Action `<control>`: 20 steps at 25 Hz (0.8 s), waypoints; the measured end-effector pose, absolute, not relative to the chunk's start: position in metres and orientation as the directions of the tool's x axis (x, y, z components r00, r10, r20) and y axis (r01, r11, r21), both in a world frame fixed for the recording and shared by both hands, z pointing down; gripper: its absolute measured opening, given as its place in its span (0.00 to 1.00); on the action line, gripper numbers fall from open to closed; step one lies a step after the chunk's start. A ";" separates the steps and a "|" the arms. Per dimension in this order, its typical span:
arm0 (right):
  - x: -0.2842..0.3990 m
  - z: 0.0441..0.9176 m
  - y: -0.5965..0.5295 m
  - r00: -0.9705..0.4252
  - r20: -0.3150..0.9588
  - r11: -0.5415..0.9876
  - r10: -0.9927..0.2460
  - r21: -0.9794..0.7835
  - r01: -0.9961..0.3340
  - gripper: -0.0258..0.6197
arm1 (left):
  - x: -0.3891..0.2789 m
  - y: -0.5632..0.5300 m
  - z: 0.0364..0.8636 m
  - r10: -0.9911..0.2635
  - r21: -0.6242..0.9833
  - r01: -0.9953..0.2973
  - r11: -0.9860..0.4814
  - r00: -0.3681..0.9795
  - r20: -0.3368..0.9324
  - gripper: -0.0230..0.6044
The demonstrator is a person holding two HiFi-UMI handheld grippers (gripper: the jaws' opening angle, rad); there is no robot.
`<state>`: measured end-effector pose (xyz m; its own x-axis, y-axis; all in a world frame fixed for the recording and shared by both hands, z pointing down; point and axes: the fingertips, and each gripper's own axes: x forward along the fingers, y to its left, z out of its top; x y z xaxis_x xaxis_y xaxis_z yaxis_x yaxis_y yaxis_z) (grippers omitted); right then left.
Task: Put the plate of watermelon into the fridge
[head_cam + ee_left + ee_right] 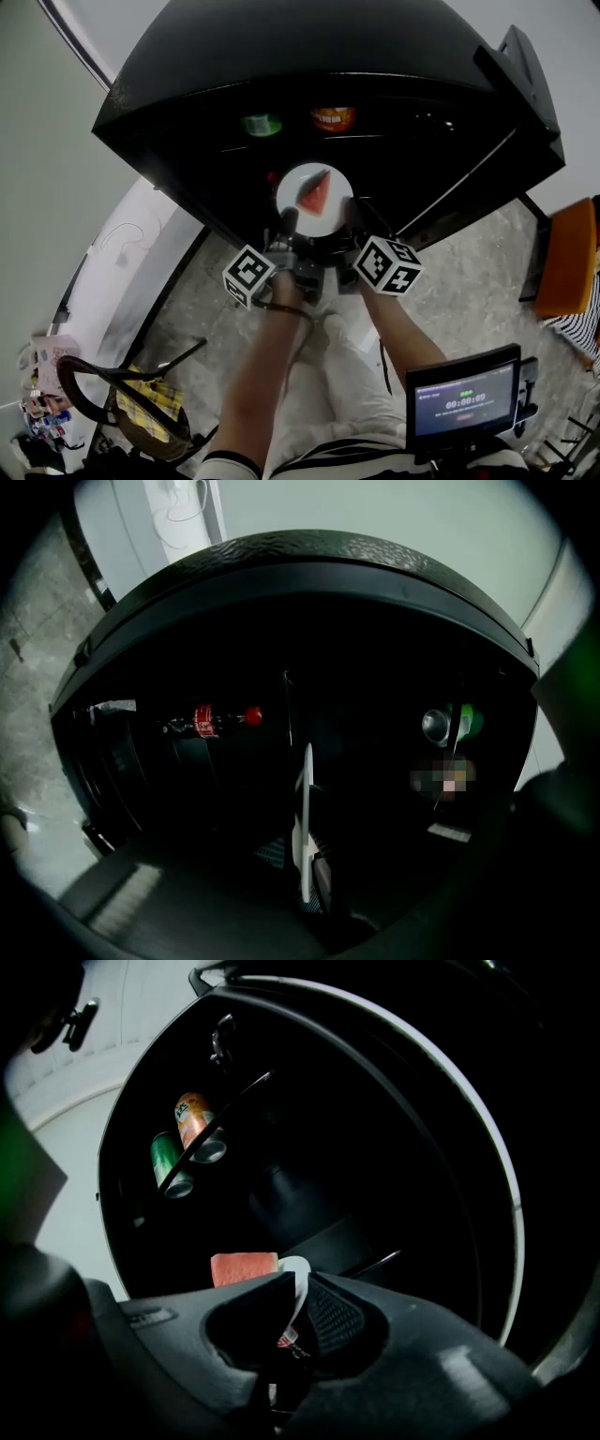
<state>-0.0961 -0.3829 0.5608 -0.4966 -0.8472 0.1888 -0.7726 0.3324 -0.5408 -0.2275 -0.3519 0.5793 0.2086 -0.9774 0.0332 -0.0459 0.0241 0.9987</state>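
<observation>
A white plate (314, 190) carrying a red watermelon wedge (317, 192) is held level at the open front of the black fridge (281, 56). My left gripper (288, 223) is shut on the plate's near left rim and my right gripper (354, 211) on its near right rim. In the left gripper view the plate (305, 817) shows edge-on as a thin white line pinched in the left gripper (307, 855). The right gripper view has the rim (296, 1274) clamped in the right gripper (292, 1302), with the watermelon (244, 1267) just beyond.
Inside the fridge, a green can (262, 124) and an orange can (333, 118) lie on an upper shelf. A cola bottle (211, 720) lies at the left side. The fridge door (525, 84) stands open at right. An orange chair (572, 258) and a basket (131, 403) flank me.
</observation>
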 end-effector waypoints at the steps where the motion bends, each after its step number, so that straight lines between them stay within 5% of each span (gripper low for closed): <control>1: -0.097 0.560 -0.384 -0.496 0.188 0.333 -0.848 -0.539 -0.774 0.10 | -0.228 -0.353 0.579 -0.978 0.999 -0.047 0.028 0.204 0.037 0.09; 20: -0.103 0.565 -0.346 -0.550 0.155 0.361 -0.821 -0.607 -0.709 0.17 | -0.228 -0.367 0.578 -0.989 0.993 -0.002 0.121 0.085 0.121 0.09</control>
<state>-0.1033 -0.3465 0.5649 -0.5500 -0.8207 0.1547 -0.7086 0.3606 -0.6066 -0.2280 -0.3675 0.5777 0.0845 -0.9891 0.1206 -0.0022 0.1209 0.9927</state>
